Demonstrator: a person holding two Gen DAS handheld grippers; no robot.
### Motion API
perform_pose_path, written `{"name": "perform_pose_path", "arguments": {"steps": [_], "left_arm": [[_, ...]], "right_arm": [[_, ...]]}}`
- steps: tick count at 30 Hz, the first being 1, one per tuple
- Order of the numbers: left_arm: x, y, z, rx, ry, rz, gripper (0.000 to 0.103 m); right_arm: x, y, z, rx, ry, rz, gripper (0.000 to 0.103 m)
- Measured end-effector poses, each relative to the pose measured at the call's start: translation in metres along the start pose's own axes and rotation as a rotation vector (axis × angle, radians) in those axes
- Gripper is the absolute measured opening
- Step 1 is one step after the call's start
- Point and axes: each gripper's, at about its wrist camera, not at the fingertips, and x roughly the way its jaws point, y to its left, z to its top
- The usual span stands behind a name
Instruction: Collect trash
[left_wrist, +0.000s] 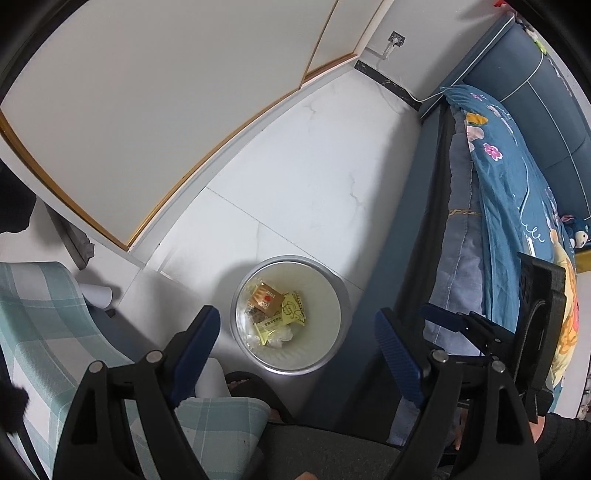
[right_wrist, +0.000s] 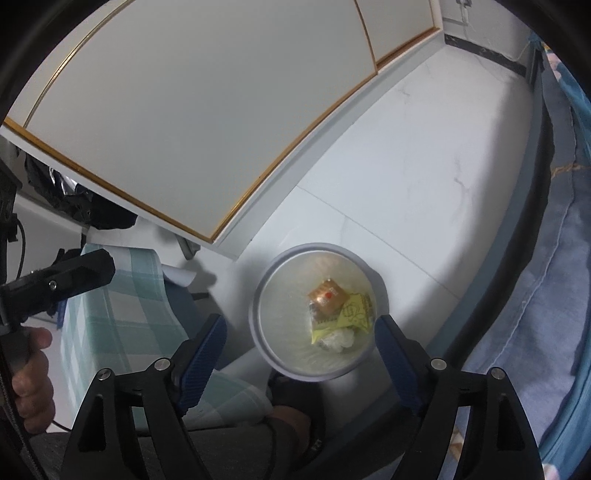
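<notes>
A round white trash bin (left_wrist: 321, 295) stands on the pale tiled floor. Inside lie an orange-brown wrapper (left_wrist: 266, 297), yellow wrappers (left_wrist: 291, 308) and a crumpled white scrap (left_wrist: 282, 335). My left gripper (left_wrist: 295, 319) hangs over the bin, open, with nothing between its blue pads. In the right wrist view the same bin (right_wrist: 264, 295) holds the orange wrapper (right_wrist: 327, 297), a yellow wrapper (right_wrist: 354, 314) and the white scrap (right_wrist: 338, 338). My right gripper (right_wrist: 301, 325) is open above it and holds nothing.
White cabinet doors (left_wrist: 147, 129) with gold trim run along the far side. A bed with a blue flowered quilt (left_wrist: 517, 192) borders the right. A green plaid cloth (left_wrist: 44, 325) covers something at the left. A sandalled foot (left_wrist: 255, 387) is just below the bin.
</notes>
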Motion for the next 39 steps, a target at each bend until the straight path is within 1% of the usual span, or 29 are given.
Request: {"name": "perform_pose_path", "arguments": {"steps": [5, 11, 17, 24, 30, 35, 39], "left_arm": [[0.0004, 0.0006, -0.0019, 0.000, -0.007, 0.010, 0.083], [-0.0021, 0.0055, -0.0032, -0.024, -0.022, 0.015, 0.083], [-0.0038, 0.0035, -0.0028, -0.021, -0.033, 0.043, 0.083], [-0.0021, 0.0001, -0.0030, 0.002, -0.024, 0.056, 0.083], [-0.0027, 0.0012, -0.0031, 0.001, -0.029, 0.062, 0.083], [-0.0008, 0.0022, -0.0025, -0.008, -0.020, 0.055, 0.083], [-0.0013, 0.0000, -0.0024, 0.005, -0.021, 0.054, 0.083]], "right_arm": [[-0.0025, 0.0021, -0.0015, -0.027, -0.004, -0.028, 0.082], [-0.0027, 0.0008, -0.0007, -0.019, 0.001, -0.026, 0.082], [-0.0030, -0.0001, -0.0011, -0.009, 0.002, -0.046, 0.082], [-0.0048, -0.0006, -0.0005, -0.009, -0.005, -0.051, 0.082], [-0.0046, -0.0009, -0.0012, -0.005, -0.011, -0.034, 0.082], [-0.0035, -0.0007, -0.0013, -0.007, -0.010, -0.032, 0.082], [-0.0035, -0.0001, -0.0012, -0.007, -0.009, -0.034, 0.082]]}}
